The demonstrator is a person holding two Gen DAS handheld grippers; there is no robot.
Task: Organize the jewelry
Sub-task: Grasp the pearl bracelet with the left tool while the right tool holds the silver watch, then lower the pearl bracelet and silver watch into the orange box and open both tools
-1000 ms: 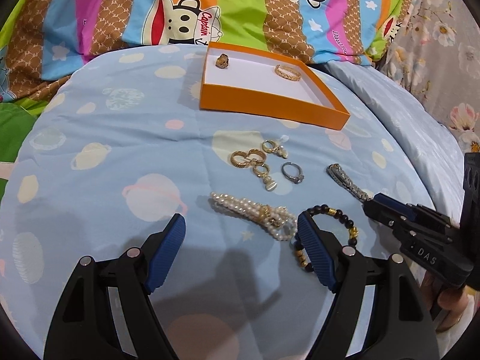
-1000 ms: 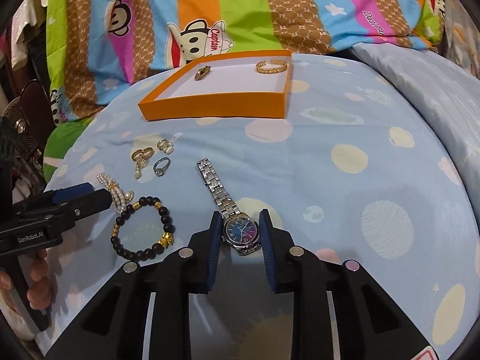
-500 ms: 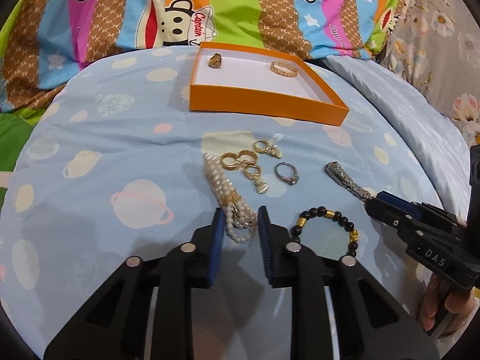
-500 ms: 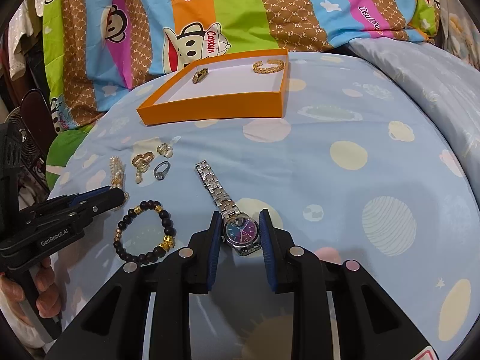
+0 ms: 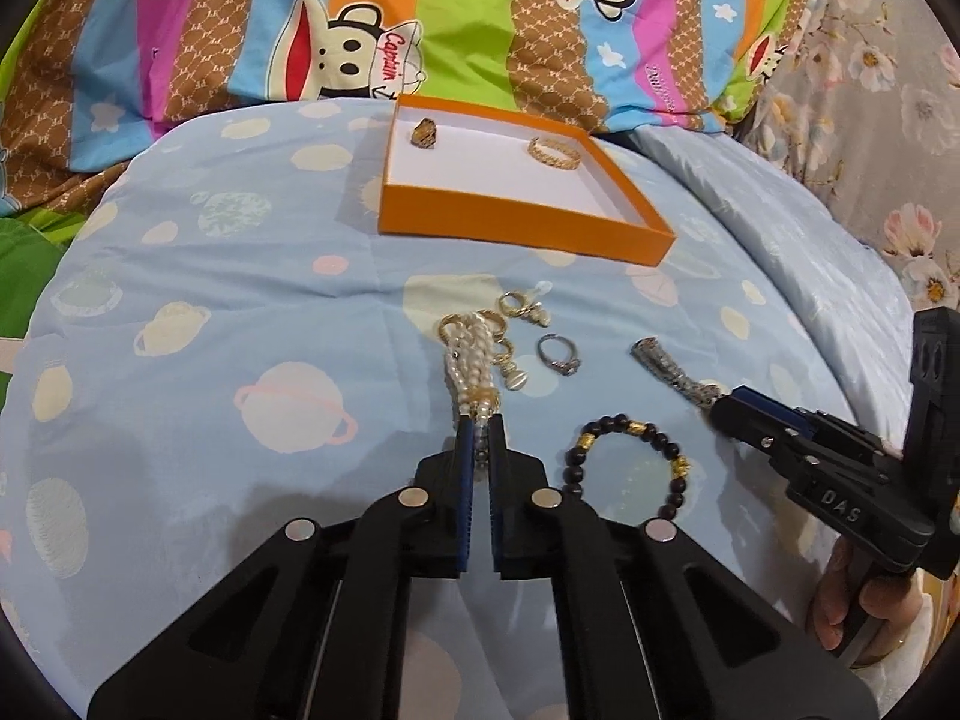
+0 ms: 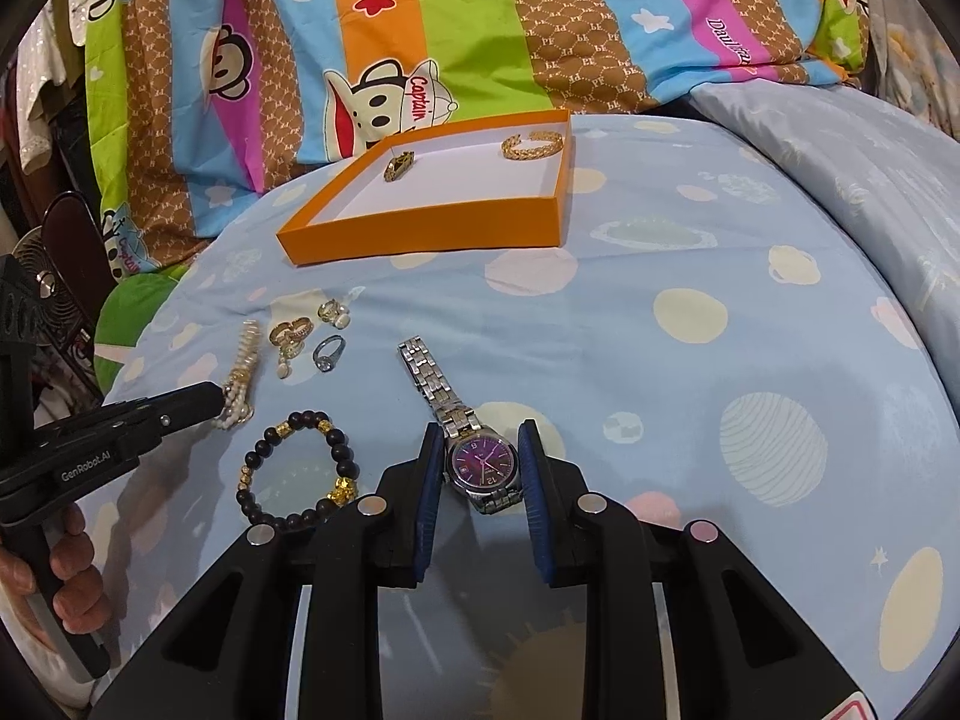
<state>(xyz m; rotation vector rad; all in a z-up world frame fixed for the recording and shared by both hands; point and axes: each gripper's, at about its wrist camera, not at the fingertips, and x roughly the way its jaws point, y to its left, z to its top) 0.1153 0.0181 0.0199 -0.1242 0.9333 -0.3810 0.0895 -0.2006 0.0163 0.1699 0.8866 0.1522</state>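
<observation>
My left gripper (image 5: 479, 429) is shut on the near end of a pearl bracelet (image 5: 470, 360), which stretches away over the blue bedspread; the bracelet shows in the right wrist view (image 6: 240, 369) too. My right gripper (image 6: 482, 456) is shut on a silver watch (image 6: 480, 461) with a purple dial, its band trailing away. An orange tray (image 5: 516, 222) lies beyond, holding a gold bangle (image 5: 553, 152) and a small gold piece (image 5: 425, 133). A black bead bracelet (image 5: 624, 462), a silver ring (image 5: 558, 354) and gold earrings (image 5: 522, 309) lie on the bed.
A striped monkey-print quilt (image 5: 420, 18) is heaped behind the tray. A floral fabric (image 5: 888, 90) lies at the right. The bedspread (image 5: 210, 300) falls away at the left and right. A fan (image 6: 36, 264) stands at the left in the right wrist view.
My left gripper closed fully on the pearl bracelet and pulled it straight toward me. My right gripper still holds the watch, its jaws standing a little wider.
</observation>
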